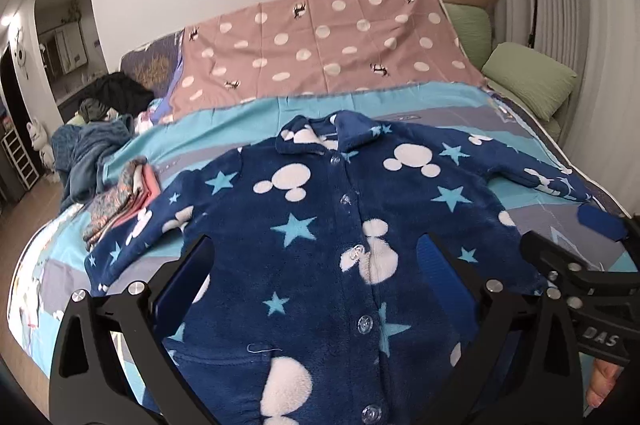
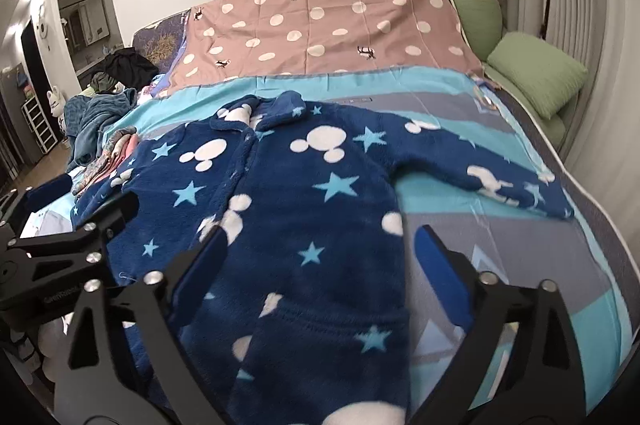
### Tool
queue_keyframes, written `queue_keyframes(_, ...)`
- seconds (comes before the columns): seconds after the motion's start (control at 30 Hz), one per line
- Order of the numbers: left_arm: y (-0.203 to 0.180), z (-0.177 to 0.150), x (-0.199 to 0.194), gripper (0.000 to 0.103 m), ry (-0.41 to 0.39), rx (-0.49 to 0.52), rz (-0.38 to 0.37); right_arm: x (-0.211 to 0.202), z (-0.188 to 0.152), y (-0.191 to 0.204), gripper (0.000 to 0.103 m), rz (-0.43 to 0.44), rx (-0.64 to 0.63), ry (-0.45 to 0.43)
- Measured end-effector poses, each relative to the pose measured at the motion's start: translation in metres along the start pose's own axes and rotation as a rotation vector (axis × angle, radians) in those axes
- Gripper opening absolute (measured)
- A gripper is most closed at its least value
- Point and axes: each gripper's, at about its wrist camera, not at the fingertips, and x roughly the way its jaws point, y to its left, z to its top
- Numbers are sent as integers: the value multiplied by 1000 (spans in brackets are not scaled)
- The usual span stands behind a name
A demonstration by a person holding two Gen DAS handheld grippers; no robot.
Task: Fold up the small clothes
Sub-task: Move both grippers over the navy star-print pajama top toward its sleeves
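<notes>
A small navy fleece jacket with white mouse heads and light blue stars lies flat, buttoned, front up, sleeves spread to both sides, on the striped bedspread. My left gripper hovers open above its chest, nothing between the fingers. In the right wrist view the same jacket lies ahead, and my right gripper stands open above its right side near the hem, gripping nothing. The right gripper also shows at the right edge of the left view, and the left gripper at the left edge of the right view.
A folded patterned and pink pile sits by the jacket's left sleeve. A heap of blue and dark clothes lies at the bed's far left. A pink dotted sheet covers the far half; green pillows line the right wall.
</notes>
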Motion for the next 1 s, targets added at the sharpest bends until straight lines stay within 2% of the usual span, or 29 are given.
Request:
queue_keyframes(0.1, 5, -3, -10, 102, -11, 8, -17, -5, -5, 8, 83, -6, 8, 11)
queue_keyframes(0.27, 32, -10, -21, 102, -28, -16, -47, -23, -10, 26, 83, -40, 16, -34)
queue_keyframes(0.43, 57, -23, -23, 102, -31, -9, -72, -30, -17, 49, 83, -25, 45, -40)
queue_keyframes(0.57, 87, -32, -22, 102, -21, -15, -92, -23, -25, 74, 83, 14, 57, -8)
queue_keyframes(0.8, 136, -39, -15, 102, -24, -49, -92, -12, -23, 125, 84, -80, -10, -21)
queue_keyframes(0.93, 158, -41, -5, 102, -14, -81, -91, 6, -19, 142, 83, -64, -43, 44)
queue_keyframes(1.0, 168, -43, 3, 102, -5, -92, -85, 11, -19, 147, 81, -71, -45, 47)
